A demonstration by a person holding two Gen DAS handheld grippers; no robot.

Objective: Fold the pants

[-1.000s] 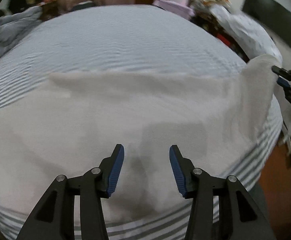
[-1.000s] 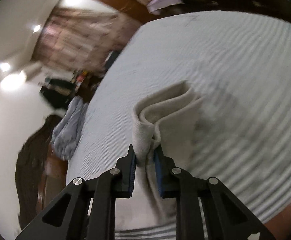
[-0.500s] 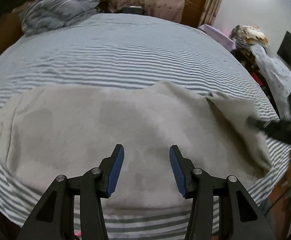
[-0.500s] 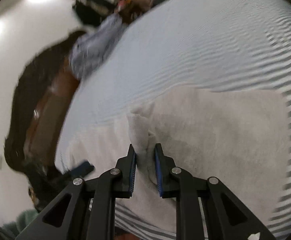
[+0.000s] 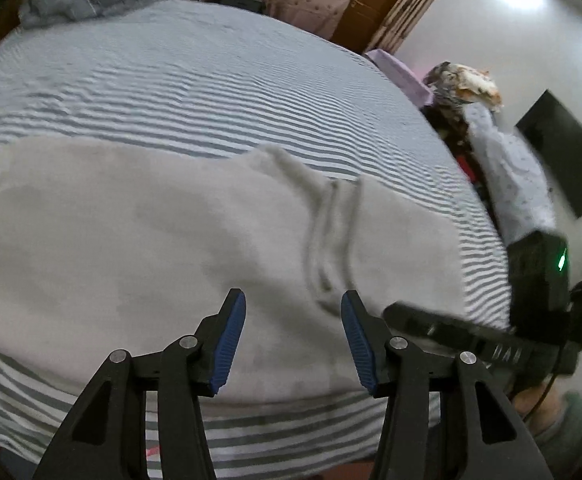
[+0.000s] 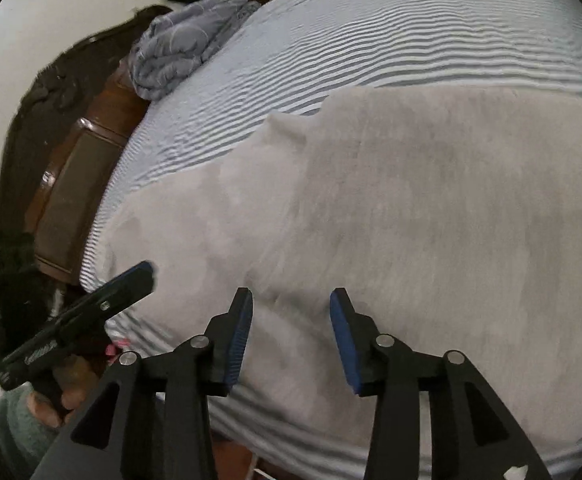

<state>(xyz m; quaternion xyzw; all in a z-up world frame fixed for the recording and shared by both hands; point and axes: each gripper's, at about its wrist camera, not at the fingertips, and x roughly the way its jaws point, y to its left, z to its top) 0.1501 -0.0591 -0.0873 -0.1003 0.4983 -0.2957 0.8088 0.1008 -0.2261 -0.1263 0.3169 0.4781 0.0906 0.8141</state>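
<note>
Light grey soft-fabric pants (image 5: 139, 240) are laid across the near part of a bed with a grey-and-white striped sheet (image 5: 211, 92), one end folded back over the rest; the doubled layer is seen with a raised ridge (image 5: 331, 232) in the left wrist view. The left gripper (image 5: 293, 340), black with blue pads, is held over the near edge of the pants, jaws apart and opening slightly, nothing pinched between them. The right gripper (image 6: 291, 336) is held over the folded layer, jaws parted and opening, fabric below them but not clamped. In the right wrist view the left gripper is seen at lower left (image 6: 91, 312), held by a hand (image 6: 63, 396) in a green sleeve. A rumpled blue-grey blanket (image 6: 187, 48) is bunched at the far corner by a brown wooden headboard (image 6: 75, 184).
</note>
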